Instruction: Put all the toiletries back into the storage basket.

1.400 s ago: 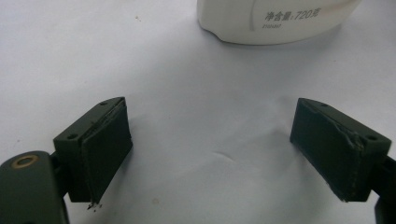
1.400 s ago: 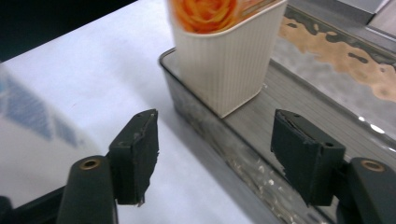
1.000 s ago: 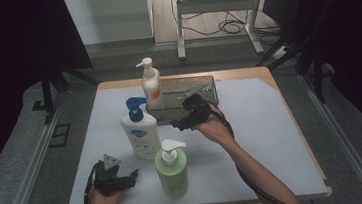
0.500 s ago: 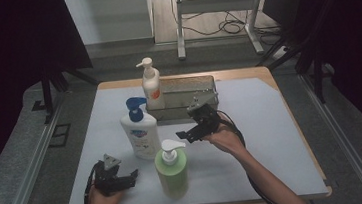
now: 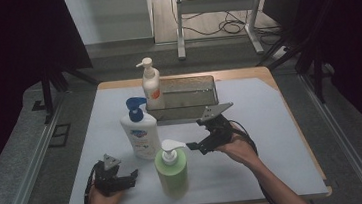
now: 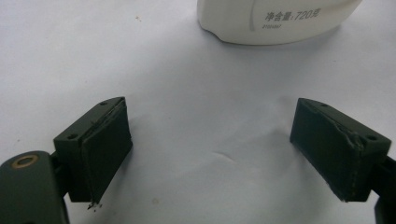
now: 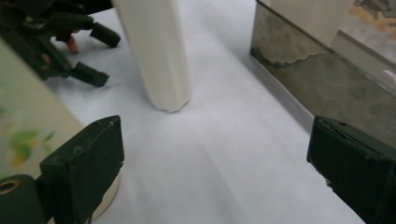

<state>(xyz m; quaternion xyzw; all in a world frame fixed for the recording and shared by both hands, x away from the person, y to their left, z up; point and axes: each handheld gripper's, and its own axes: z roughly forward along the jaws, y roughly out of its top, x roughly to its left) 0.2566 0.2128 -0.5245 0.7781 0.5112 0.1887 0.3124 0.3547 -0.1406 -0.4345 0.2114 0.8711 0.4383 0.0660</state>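
Right now our right gripper [image 5: 198,139] hangs low over the table [image 5: 271,123], just to the right of the green pump bottle [image 5: 172,169], which stands upright near the front edge. Its jaws have just been opening and stand wide apart with nothing between them; in the right gripper view one jaw sits close beside the green bottle's base [image 7: 28,135], though we cannot tell whether it touches. Ahead of those jaws in that view we see the white bottle with the blue pump [image 7: 154,51] and, to the side, the wall of the metal tray [image 7: 299,70]. From above, that white bottle [image 5: 139,131] stands just behind and left of the green one, and a smaller white bottle with an orange label [image 5: 151,87] stands at the left end of the tray [image 5: 188,96], which lies farther back on the table. Our left gripper [image 5: 124,176] rests at the front left of the table, well apart from the right one, its jaws also spread with only bare table between them and the white bottle's base [image 6: 275,21] ahead.
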